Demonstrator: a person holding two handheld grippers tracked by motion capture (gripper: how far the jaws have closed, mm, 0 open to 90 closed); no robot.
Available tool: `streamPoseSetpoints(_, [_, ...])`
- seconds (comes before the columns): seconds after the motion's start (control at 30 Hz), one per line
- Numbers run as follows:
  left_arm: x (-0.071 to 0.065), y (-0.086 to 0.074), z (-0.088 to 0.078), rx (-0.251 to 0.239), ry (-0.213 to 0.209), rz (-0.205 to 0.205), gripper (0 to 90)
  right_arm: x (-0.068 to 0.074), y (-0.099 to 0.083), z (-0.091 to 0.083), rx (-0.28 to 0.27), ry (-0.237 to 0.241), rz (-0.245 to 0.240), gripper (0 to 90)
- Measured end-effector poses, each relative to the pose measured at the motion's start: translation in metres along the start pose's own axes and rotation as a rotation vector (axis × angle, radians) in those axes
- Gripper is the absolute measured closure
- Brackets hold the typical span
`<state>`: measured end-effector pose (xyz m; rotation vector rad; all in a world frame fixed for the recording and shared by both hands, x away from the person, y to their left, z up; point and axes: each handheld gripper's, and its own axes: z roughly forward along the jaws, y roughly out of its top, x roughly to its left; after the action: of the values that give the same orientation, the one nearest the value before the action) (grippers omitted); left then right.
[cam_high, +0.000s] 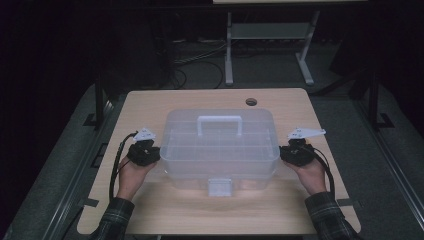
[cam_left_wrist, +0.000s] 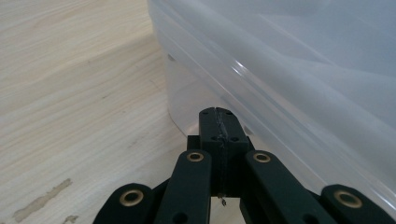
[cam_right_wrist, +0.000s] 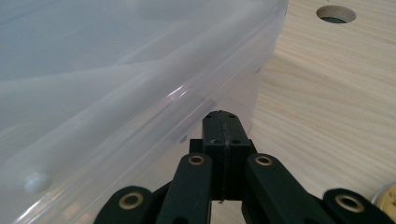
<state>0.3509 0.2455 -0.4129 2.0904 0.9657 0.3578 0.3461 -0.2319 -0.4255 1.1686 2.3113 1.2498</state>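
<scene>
Dark room beyond, a metal stand's legs (cam_high: 265, 50) on the floor, cables trailing; pale wooden table (cam_high: 150, 105) in front, with a round cable hole (cam_high: 251, 102) near its far edge.

Centred on that table: a translucent plastic storage box (cam_high: 220, 145), lid on, white handle (cam_high: 219, 124) lying across the top, white front latch (cam_high: 219, 187) facing the near edge and seemingly fastened. Dividers faintly visible through the lid; contents impossible to tell.

Flanking it, one tool at each short end. Left gripper (cam_left_wrist: 219, 122) with both black jaws pressed together, nothing between them, tips tucked just under the projecting lid rim (cam_left_wrist: 243, 74) close to the box wall; whether touching, hard to say. Right gripper (cam_right_wrist: 223, 125) mirrored at the opposite end, jaws likewise together and empty, tips beneath the rim there. Seen from above, left gripper (cam_high: 143, 152) and right gripper (cam_high: 297, 153) level with each other.

Probably the bracing step before a two-sided lift or shift of the box. Next move calls for equal inward pressure, tips seated firmly below the rim, then a level, matched rise to avoid tipping or slipping off smooth plastic.
</scene>
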Motion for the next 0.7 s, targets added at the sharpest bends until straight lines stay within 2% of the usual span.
streamPoseSetpoints(0.1, [-0.002,-0.002,0.000,-0.011,-0.011,-0.012,90.0,0.000,-0.002,-0.003,0.001,0.000,0.001,90.0])
streamPoseSetpoints(0.7, [-0.025,-0.010,-0.009,-0.001,-0.040,0.007,90.0,0.010,-0.020,-0.025,0.005,0.000,-0.006,90.0])
